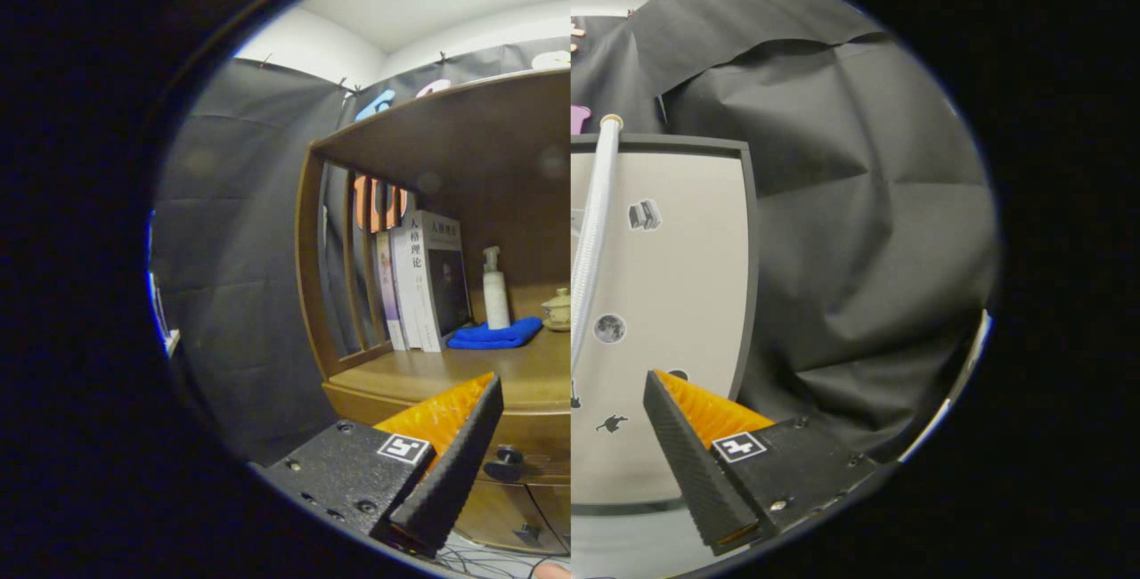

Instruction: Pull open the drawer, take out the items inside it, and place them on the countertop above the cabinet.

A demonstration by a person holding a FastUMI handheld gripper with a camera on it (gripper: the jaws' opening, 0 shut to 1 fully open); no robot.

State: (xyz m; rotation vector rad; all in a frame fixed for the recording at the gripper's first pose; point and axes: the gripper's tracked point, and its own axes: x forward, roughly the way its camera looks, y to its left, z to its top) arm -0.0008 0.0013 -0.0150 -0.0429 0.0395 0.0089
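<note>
Here the gripper (570, 419) has its two fingers spread wide apart, and nothing is between them. Just past the left finger (450, 463) is the front of a wooden drawer (525, 450), which looks closed, with a small dark knob (508, 456) on it. The knob is close to that finger, but I cannot tell if they touch. Under the drawer are the doors of the wooden cabinet (512, 517). Right above the drawer is the countertop (427, 374), a flat wooden shelf. At its back stand some books (423, 285), upright and side by side. Next to the books lies a folded blue cloth (494, 334), and a white pump bottle (495, 289) stands on it. A small cup with a lid (558, 309) sits just beside the cloth. Past the right finger (690, 459) is a pale panel with little dark stickers (677, 294), and a white ribbed hose (595, 232) hangs down in front of it.
</note>
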